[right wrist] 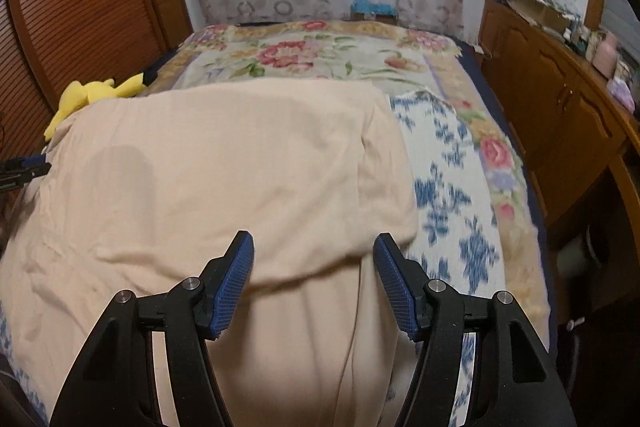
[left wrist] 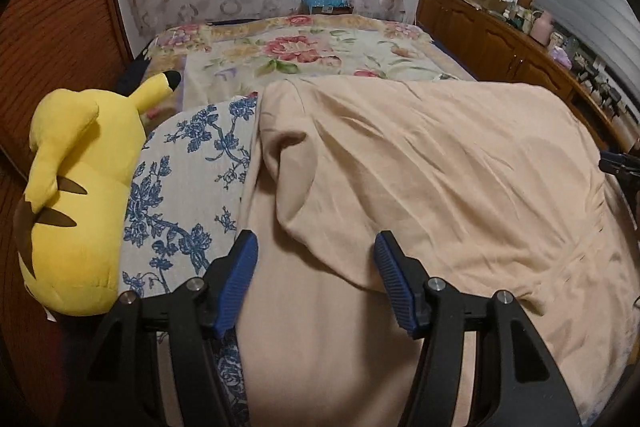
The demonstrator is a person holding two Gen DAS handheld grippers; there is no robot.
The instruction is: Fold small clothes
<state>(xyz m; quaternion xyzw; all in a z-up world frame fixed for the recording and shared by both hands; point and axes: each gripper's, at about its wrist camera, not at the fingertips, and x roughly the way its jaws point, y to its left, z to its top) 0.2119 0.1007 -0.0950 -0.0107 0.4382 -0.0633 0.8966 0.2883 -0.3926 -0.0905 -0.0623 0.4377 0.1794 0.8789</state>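
A beige garment (left wrist: 420, 167) lies on the bed, its upper part folded over the lower part, with a fold edge running across near both grippers. It also shows in the right wrist view (right wrist: 240, 167). My left gripper (left wrist: 316, 247) is open and empty over the garment's left fold edge. My right gripper (right wrist: 313, 247) is open and empty over the garment's right fold edge. The right gripper's tip shows at the far right of the left wrist view (left wrist: 618, 163); the left one shows at the left edge of the right wrist view (right wrist: 24, 169).
A blue-and-white floral cloth (left wrist: 188, 179) lies under the garment on a floral bedspread (left wrist: 304, 47). A yellow plush toy (left wrist: 80, 195) lies at the left. A wooden cabinet (right wrist: 552, 99) with clutter stands right of the bed. A slatted wooden door (right wrist: 80, 7) is left.
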